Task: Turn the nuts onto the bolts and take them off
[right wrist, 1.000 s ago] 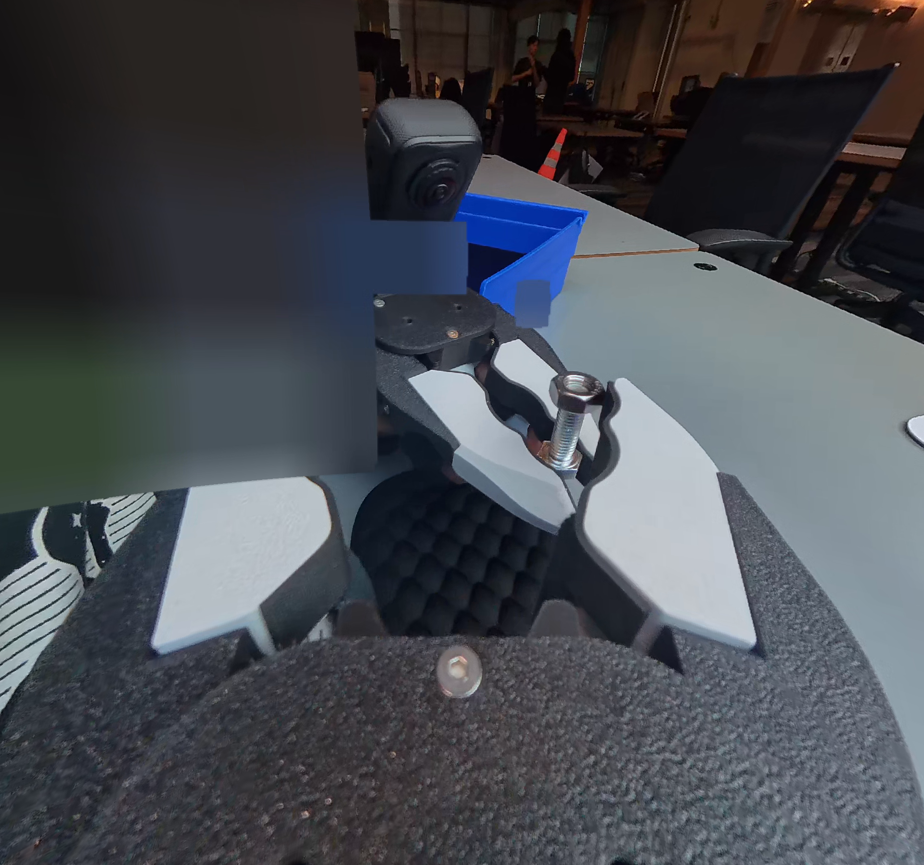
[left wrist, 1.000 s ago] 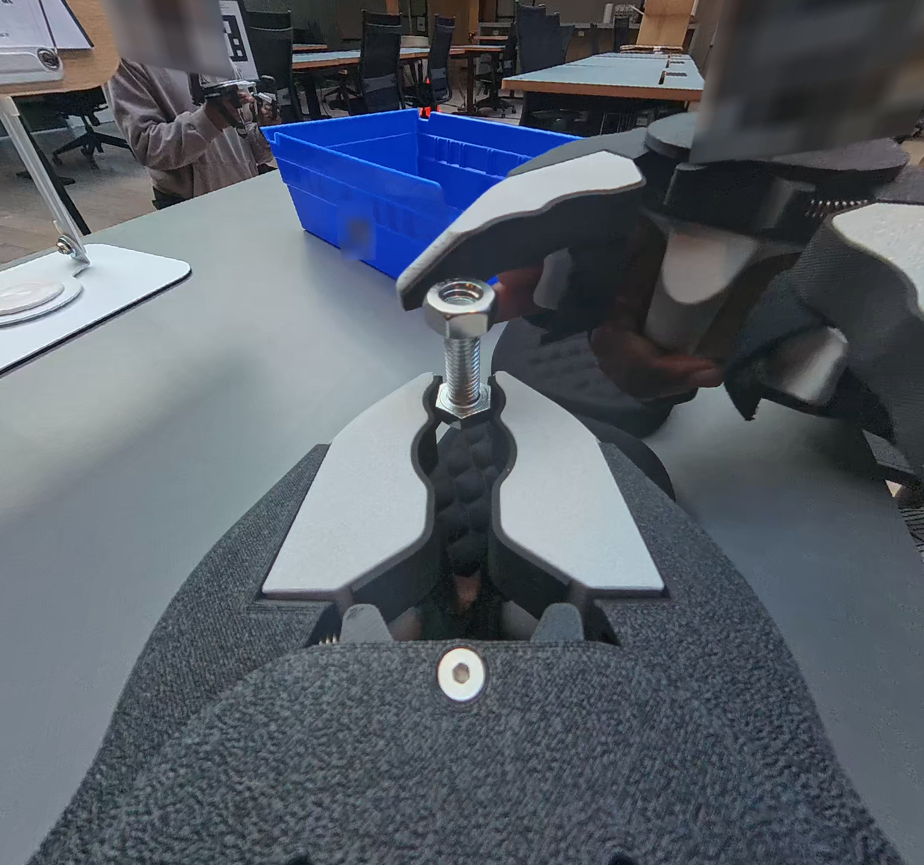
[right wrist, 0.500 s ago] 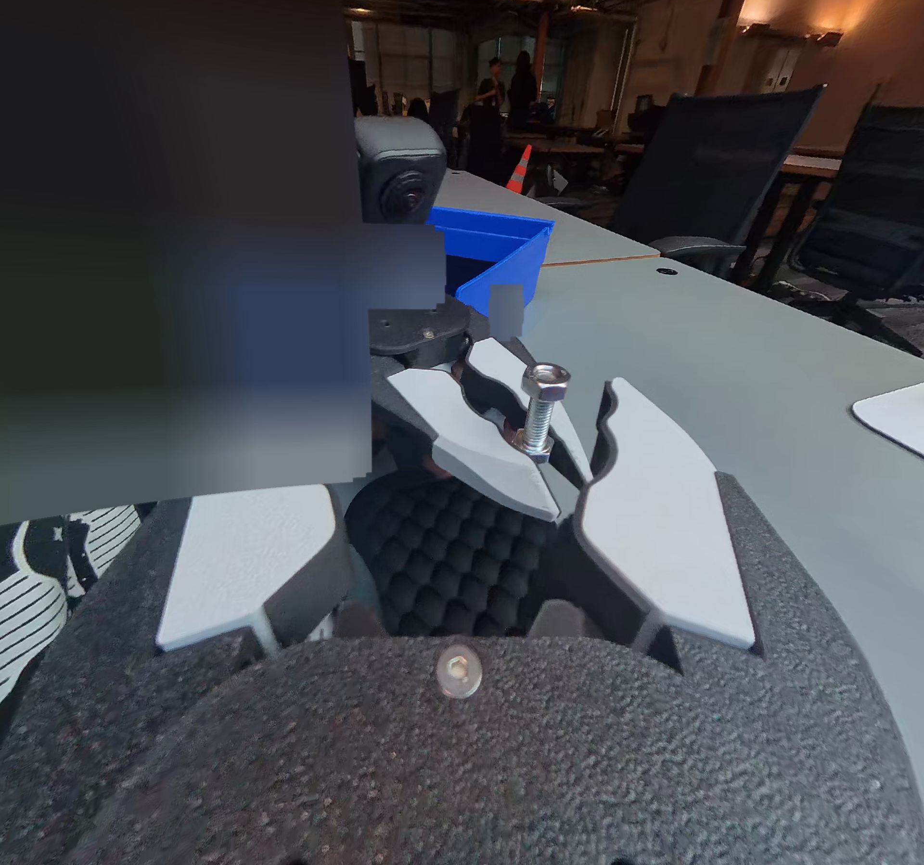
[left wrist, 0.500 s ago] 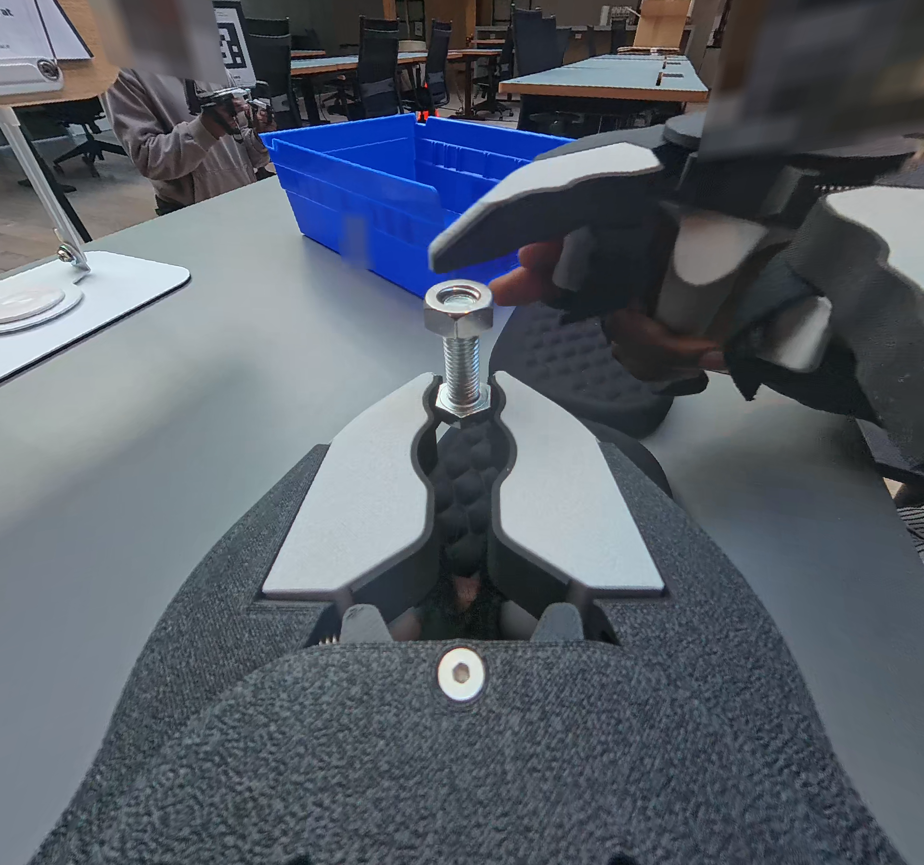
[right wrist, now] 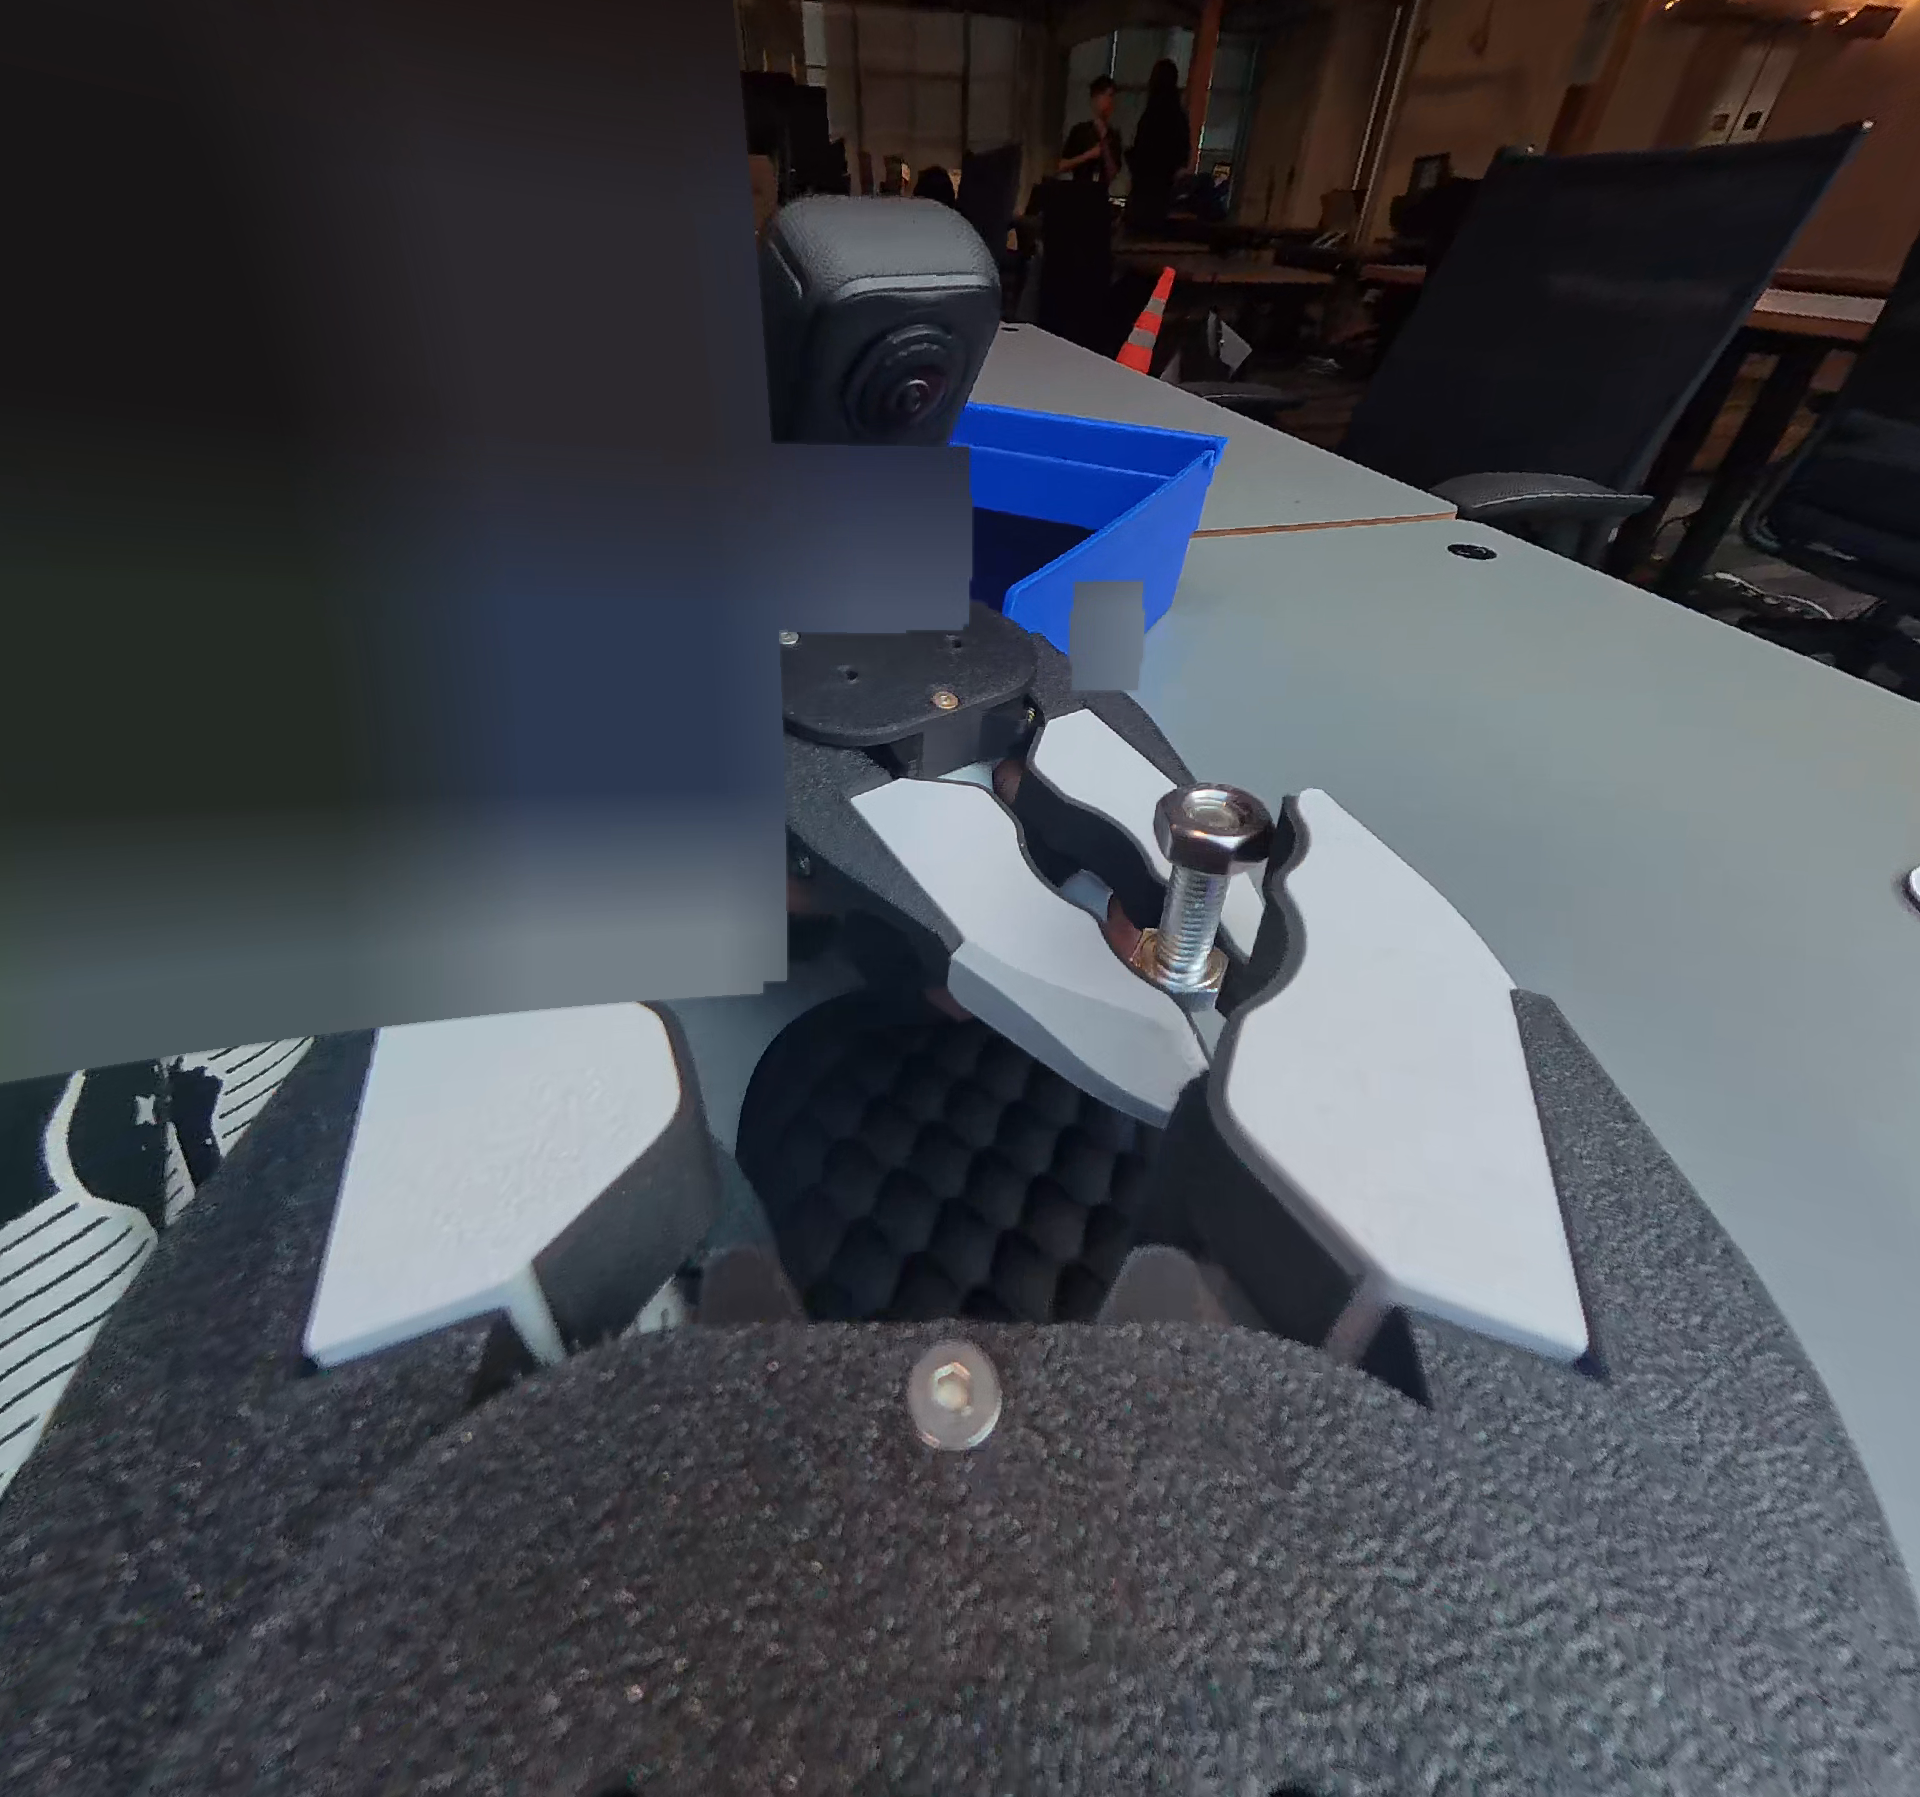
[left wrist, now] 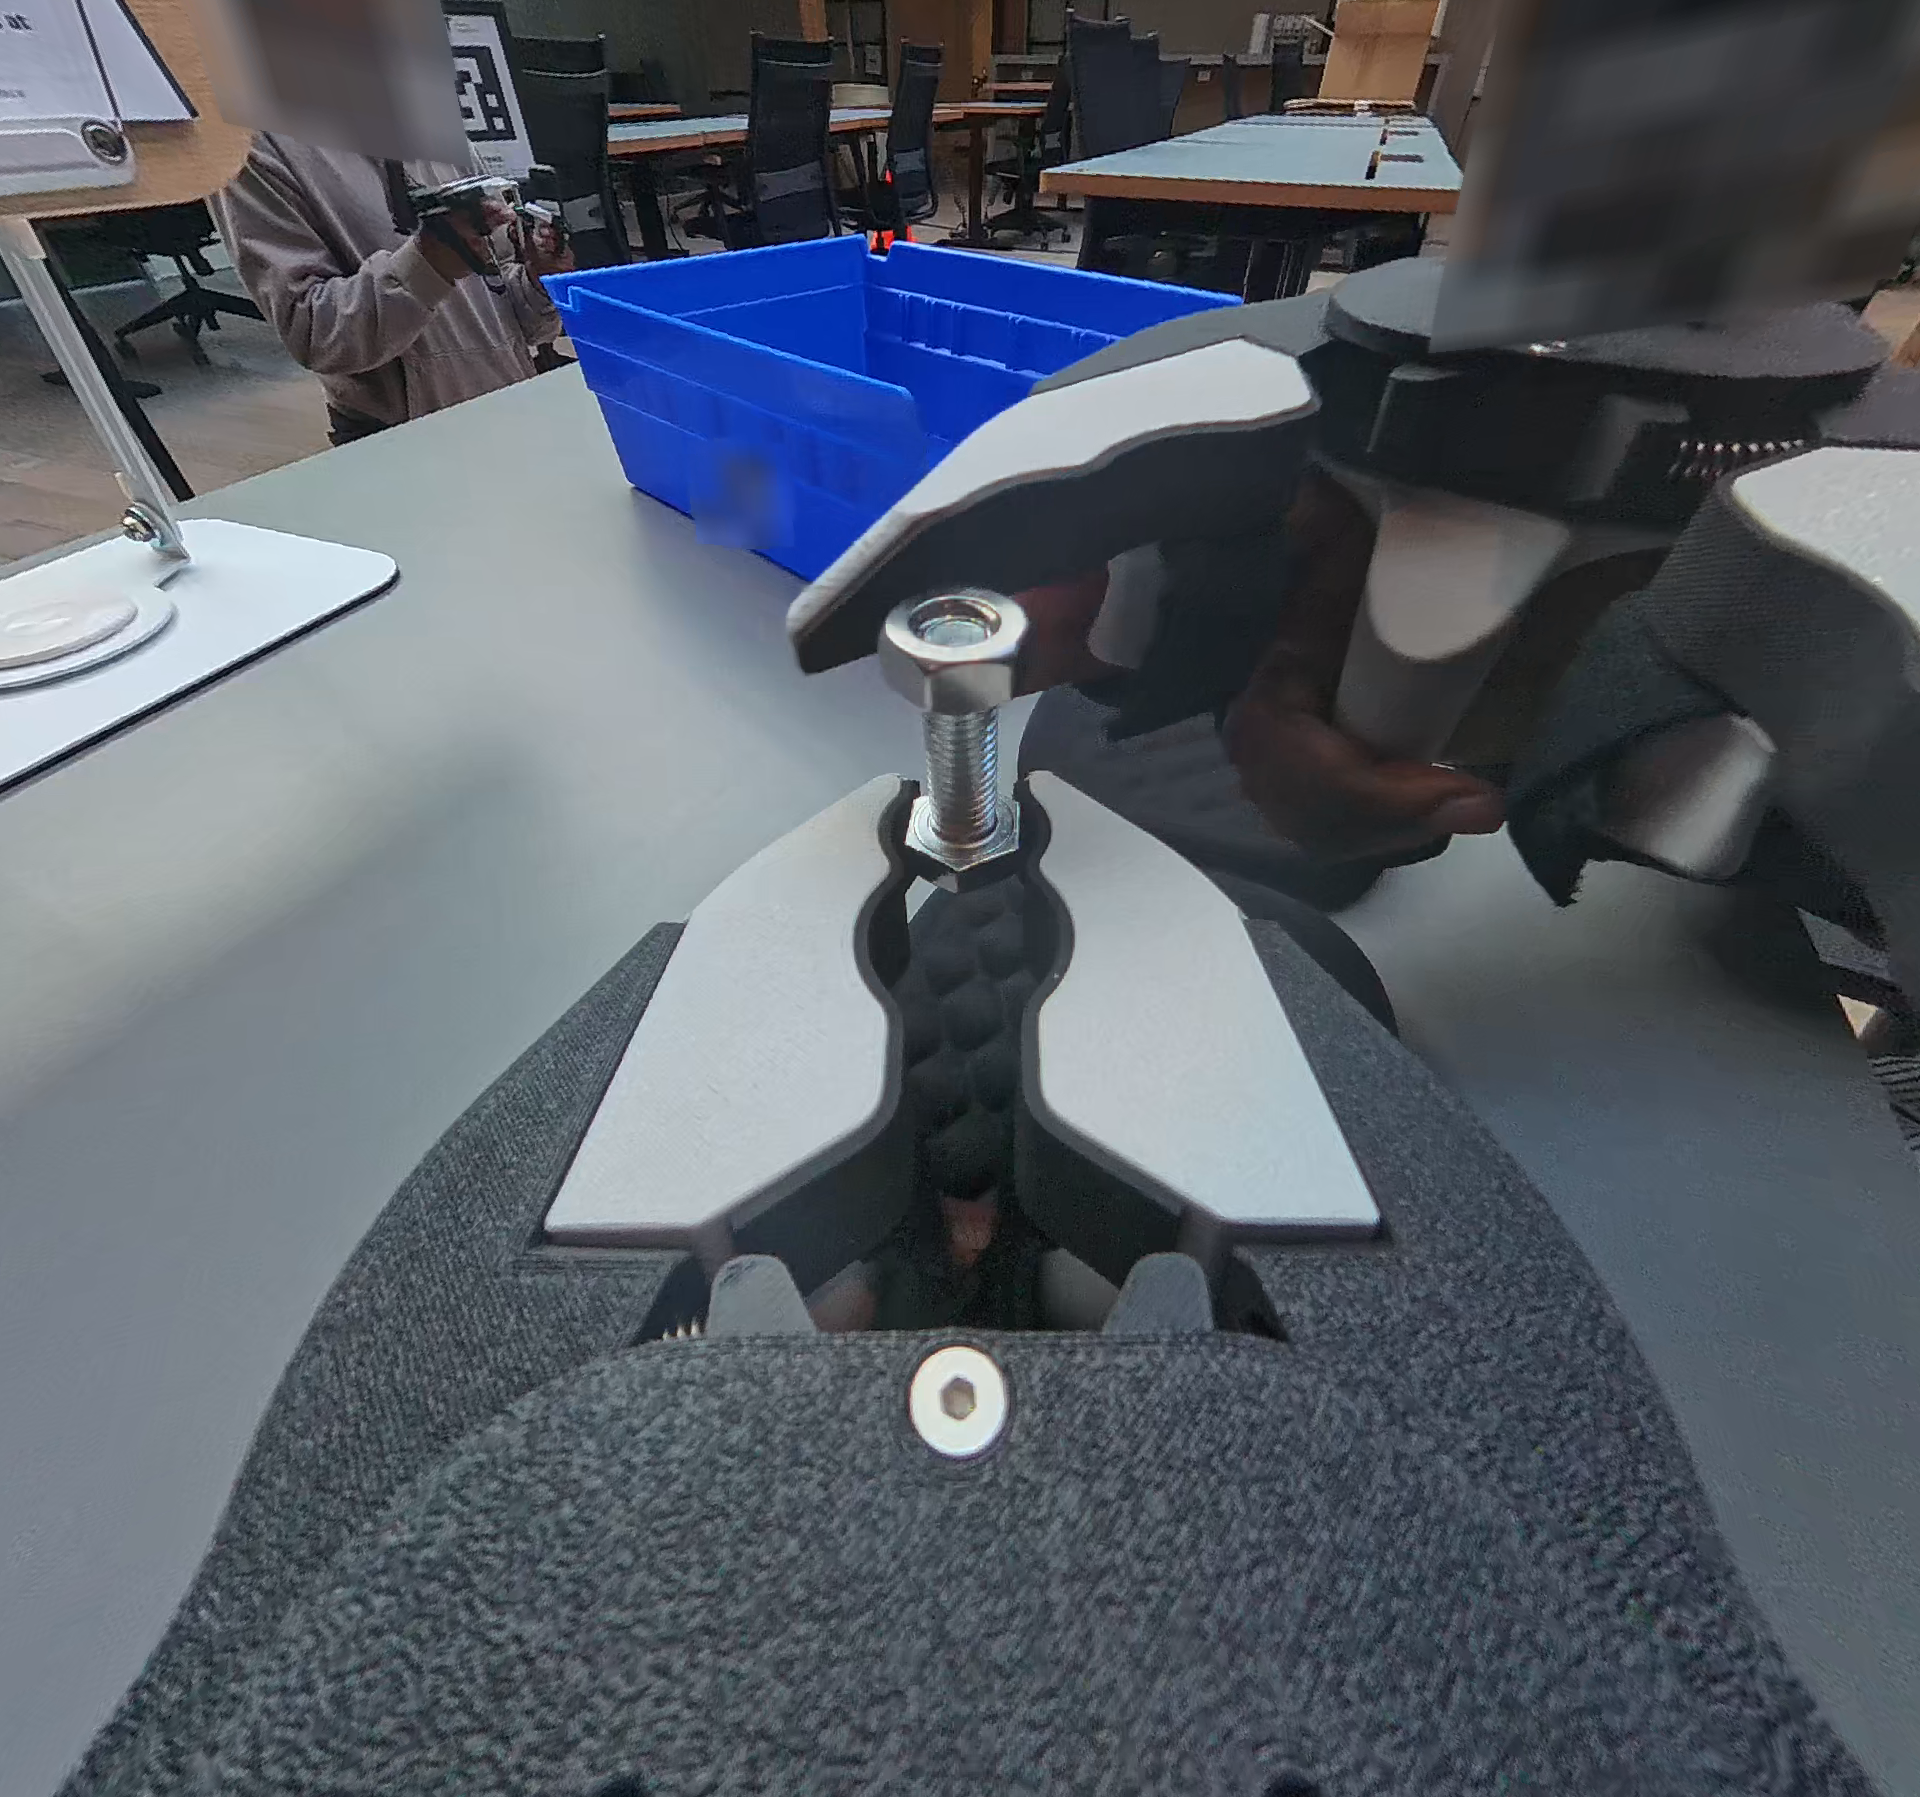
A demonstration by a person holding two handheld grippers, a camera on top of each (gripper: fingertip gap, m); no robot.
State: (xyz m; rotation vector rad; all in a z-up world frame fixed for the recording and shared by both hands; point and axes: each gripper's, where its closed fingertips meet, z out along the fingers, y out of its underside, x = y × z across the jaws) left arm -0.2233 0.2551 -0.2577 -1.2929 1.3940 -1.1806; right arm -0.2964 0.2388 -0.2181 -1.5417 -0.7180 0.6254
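A steel bolt (left wrist: 961, 760) stands upright, hex head (left wrist: 951, 651) on top. My left gripper (left wrist: 961, 802) is shut on the thin nut (left wrist: 961, 838) at the bolt's lower end and holds it above the grey table (left wrist: 416, 916). My right gripper (right wrist: 966, 916) is open. Its right finger (right wrist: 1382, 1072) lies close beside the bolt head (right wrist: 1210, 828), and its left finger (right wrist: 499, 1176) is far off to the left. In the left wrist view one finger (left wrist: 1091, 469) of the right gripper reaches just behind the bolt head. The left gripper (right wrist: 1195, 978) and nut (right wrist: 1179, 963) also show in the right wrist view.
A blue plastic bin (left wrist: 831, 397) stands on the table behind the bolt and also shows in the right wrist view (right wrist: 1122, 542). A white stand base (left wrist: 156, 615) sits at the far left. A person (left wrist: 353, 282) stands beyond the table's far edge. Office chairs (right wrist: 1590, 334) stand at the right.
My open right gripper drew a little away from the bolt head half a second ago and has come back beside it. My left gripper has kept still, shut on the nut.
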